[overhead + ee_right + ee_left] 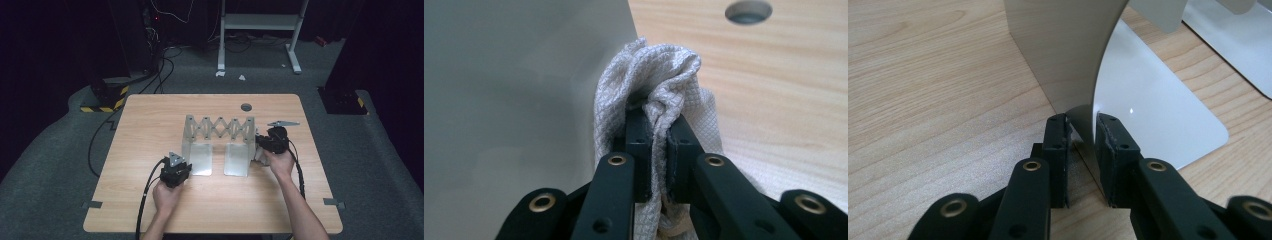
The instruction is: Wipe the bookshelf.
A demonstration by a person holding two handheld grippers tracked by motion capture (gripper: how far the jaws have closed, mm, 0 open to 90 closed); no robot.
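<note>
The grey cloth (pixel 659 85), bunched and clamped between the jaws of the right gripper (pixel 271 141), presses against the outer face of the metal rack's (pixel 218 131) right end plate, at about three o'clock from the table's (pixel 150 125) middle. The left gripper (pixel 1082 150) pinches the lower edge of the rack's left plate, steadying it.

The likely trouble: a hard wipe could squeeze the scissor lattice shut or skid the whole rack leftward (the left grip is narrow, on thin sheet, and may slip). The cloth could also snag on the plate's edge and pull from the jaws.

Around it, the cable hole (pixel 246 107) lies at twelve o'clock from the rack, well apart; nothing blocks the wiping path except the rack's own base plates.
</note>
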